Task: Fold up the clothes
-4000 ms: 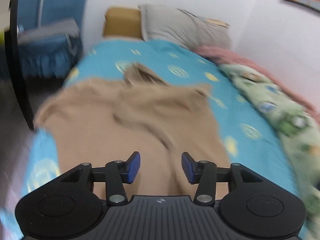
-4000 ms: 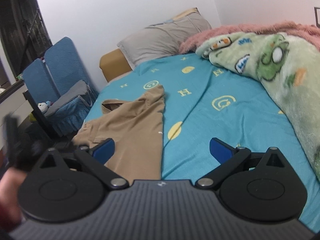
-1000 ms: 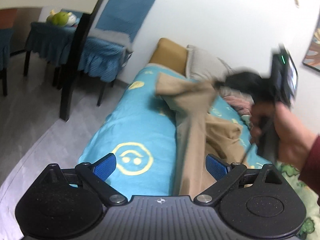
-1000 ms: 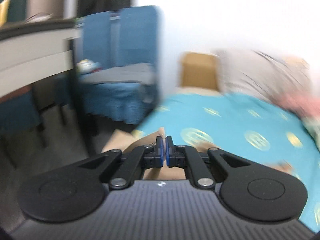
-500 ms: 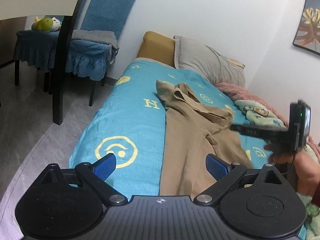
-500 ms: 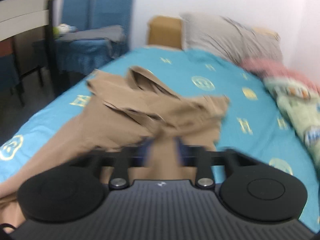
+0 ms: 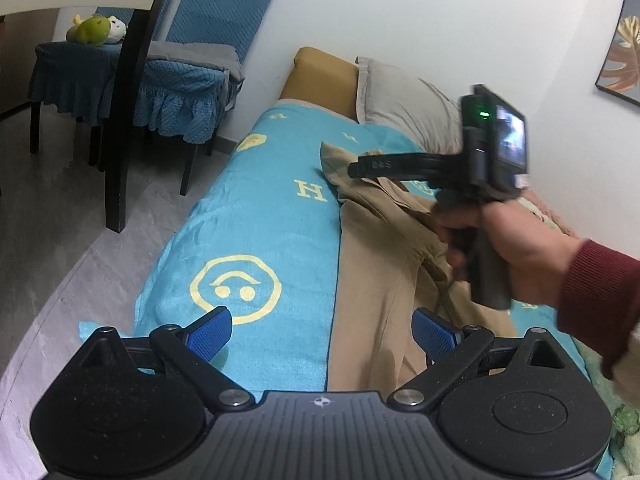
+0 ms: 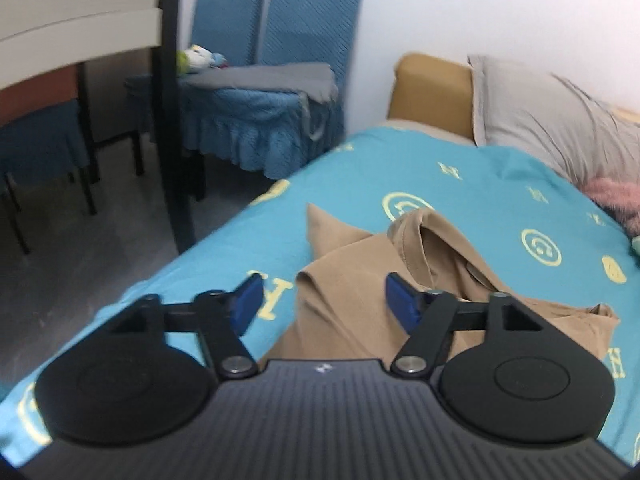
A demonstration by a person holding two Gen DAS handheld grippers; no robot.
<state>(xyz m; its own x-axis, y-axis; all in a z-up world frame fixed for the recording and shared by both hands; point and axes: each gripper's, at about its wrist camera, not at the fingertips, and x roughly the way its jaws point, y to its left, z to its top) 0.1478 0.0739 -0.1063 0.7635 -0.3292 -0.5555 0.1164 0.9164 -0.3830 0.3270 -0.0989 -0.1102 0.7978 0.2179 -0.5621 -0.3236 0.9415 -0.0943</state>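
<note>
Both grippers empty: left gripper (image 7: 322, 330) wide; right gripper (image 8: 322, 300) closing, probably just above tan shirt (image 8: 352, 292).

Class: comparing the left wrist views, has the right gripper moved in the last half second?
Yes. The right gripper has risen and reached further left, now level with the grey pillow.

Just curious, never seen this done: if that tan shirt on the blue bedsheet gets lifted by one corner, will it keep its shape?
Probably not. The tan fabric shirt already lies in soft folds with its collar slumped, so it looks floppy and would likely drape. It seems thin and light. Pushed, it would probably bunch up on the turquoise patterned bedsheet rather than slide.
</note>
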